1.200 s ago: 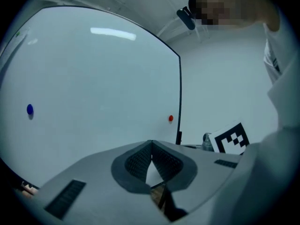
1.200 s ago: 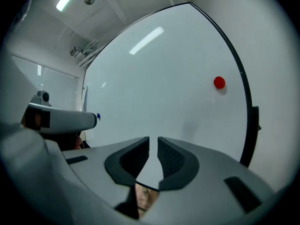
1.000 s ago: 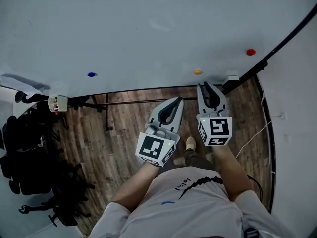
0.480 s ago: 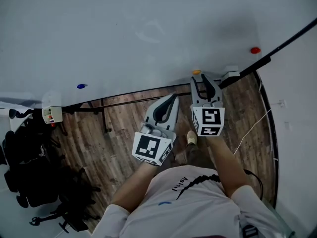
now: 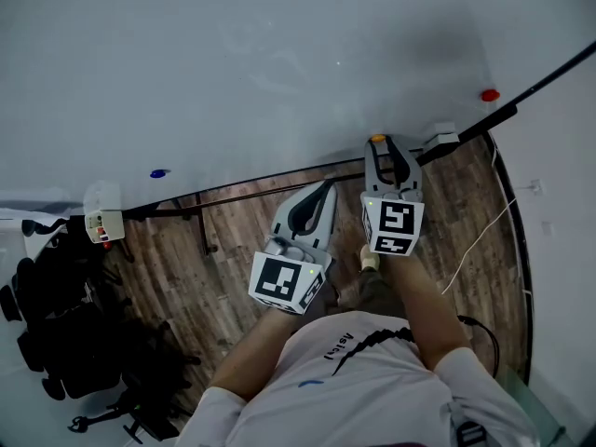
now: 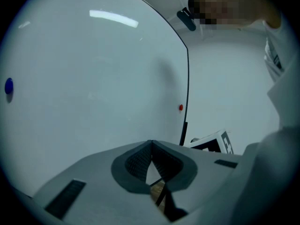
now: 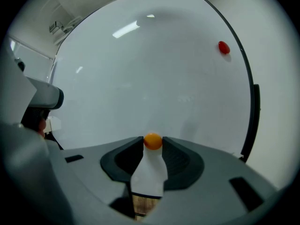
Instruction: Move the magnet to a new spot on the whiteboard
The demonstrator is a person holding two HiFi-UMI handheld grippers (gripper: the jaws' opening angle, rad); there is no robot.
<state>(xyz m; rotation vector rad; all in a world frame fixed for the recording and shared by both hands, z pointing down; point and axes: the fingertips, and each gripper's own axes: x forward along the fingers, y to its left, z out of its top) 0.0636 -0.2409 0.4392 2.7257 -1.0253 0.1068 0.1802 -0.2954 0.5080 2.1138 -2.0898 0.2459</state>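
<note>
From where I sit, the orange magnet (image 5: 377, 140) clings to the whiteboard (image 5: 279, 63) low and right of centre in the head view, just above the board's bottom rail. The right gripper (image 5: 385, 145) points straight at it. Its jaws have just been opening and now stand spread, with the magnet between their tips; in the right gripper view the tips flank it closely on both sides, though I see no squeeze on it. The left gripper (image 5: 328, 186) hangs lower and further left, short of the board, its jaws pressed together on nothing. A red magnet (image 5: 489, 95) sits further right, near the board's black edge (image 5: 540, 73), and a blue magnet (image 5: 159, 172) lies far to the left, both well apart from the orange one. A small white box (image 5: 440, 140) is fixed just right of the right gripper (I cannot tell what it is). Below everything runs the wooden floor (image 5: 233, 240). Nothing stands between the jaws and the magnet.
</note>
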